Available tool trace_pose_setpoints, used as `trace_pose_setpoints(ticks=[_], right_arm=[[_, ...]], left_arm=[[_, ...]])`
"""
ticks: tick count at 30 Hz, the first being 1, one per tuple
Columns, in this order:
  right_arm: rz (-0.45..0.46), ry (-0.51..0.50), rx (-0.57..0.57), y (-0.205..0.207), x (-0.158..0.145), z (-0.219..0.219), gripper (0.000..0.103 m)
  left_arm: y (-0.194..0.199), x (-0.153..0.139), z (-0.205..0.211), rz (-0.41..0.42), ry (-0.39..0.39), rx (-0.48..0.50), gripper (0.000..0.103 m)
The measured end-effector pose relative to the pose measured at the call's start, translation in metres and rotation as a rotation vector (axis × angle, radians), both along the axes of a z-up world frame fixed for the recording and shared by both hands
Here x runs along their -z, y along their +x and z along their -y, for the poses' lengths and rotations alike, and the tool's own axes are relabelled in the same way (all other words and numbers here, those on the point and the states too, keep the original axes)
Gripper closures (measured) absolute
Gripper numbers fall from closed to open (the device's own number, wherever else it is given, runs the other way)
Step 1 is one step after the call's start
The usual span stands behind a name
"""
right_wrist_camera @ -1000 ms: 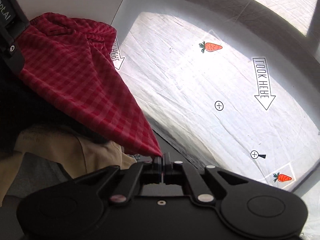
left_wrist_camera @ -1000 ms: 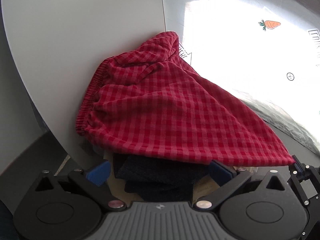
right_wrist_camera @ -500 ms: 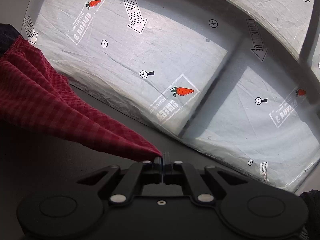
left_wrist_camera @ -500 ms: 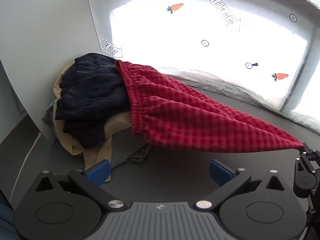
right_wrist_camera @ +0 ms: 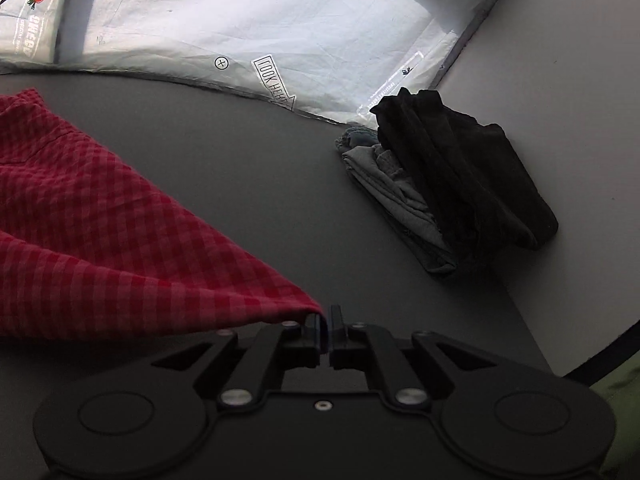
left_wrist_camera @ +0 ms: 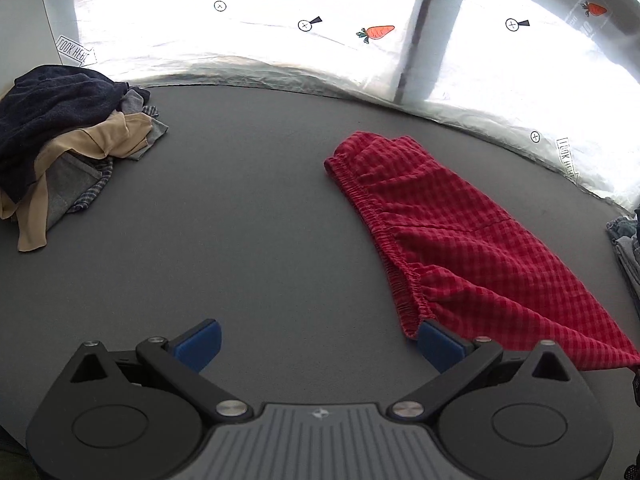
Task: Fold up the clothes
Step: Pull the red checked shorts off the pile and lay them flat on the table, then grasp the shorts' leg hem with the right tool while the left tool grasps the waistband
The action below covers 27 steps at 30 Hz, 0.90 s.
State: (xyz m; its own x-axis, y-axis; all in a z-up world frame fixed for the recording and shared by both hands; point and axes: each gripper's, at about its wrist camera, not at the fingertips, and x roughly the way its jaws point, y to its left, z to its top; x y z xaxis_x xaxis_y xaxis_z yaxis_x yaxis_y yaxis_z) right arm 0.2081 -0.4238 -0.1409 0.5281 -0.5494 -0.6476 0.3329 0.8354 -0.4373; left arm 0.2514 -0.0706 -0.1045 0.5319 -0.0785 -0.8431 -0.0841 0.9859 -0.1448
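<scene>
shorts (left_wrist_camera: pixel 452 236) mid-table (left_wrist_camera: pixel 248 216), unfolded pile (left_wrist_camera: pixel 68 136) far left, folded stack (right_wrist_camera: pixel 452 184) far right by the wall.

We are looking at a staged recording set, not a lived-in room. A plain dark grey tabletop (left_wrist_camera: pixel 248 216) is sitting inside a wall of crinkled white sheeting (right_wrist_camera: pixel 256 20), lit from behind, which is carrying printed carrot pictures (left_wrist_camera: pixel 376 32), crosshair marks (right_wrist_camera: pixel 221 63) and "LOOK HERE" arrows (right_wrist_camera: pixel 274 82). Clothes are lying on the surface as in a laundry exercise: a loose heap of garments (left_wrist_camera: pixel 68 128) at one side, a neater folded stack (right_wrist_camera: pixel 448 184) at the other, and red checked shorts (left_wrist_camera: pixel 448 232) between them.
</scene>
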Motion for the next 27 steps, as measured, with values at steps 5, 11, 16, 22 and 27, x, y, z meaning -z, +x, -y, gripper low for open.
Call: trace_pose_setpoints(ticks=[5,11,16,22,27], right_arm=[[-0.086,0.083,-0.024,-0.040,0.019,0.022,0.066],[-0.084,0.138,-0.088,-0.040,0.030,0.022,0.060],[-0.026,0.152,-0.118,-0.019,0.024,0.020,0.052],[0.006,0.185,-0.104,0.021,0.024,0.014,0.051],[0.020,0.222,-0.127,0.064,0.028,0.003,0.050]], left_arm=[[0.008,0.035,0.048,-0.109,-0.060,0.089,0.000],[0.014,0.060,0.074,-0.174,-0.022,0.101,0.000],[0.036,0.067,0.077,-0.190,-0.010,0.080,0.000],[0.071,0.072,0.064,-0.200,-0.010,0.046,0.002],[0.091,0.077,0.061,-0.202,-0.029,0.079,0.013]])
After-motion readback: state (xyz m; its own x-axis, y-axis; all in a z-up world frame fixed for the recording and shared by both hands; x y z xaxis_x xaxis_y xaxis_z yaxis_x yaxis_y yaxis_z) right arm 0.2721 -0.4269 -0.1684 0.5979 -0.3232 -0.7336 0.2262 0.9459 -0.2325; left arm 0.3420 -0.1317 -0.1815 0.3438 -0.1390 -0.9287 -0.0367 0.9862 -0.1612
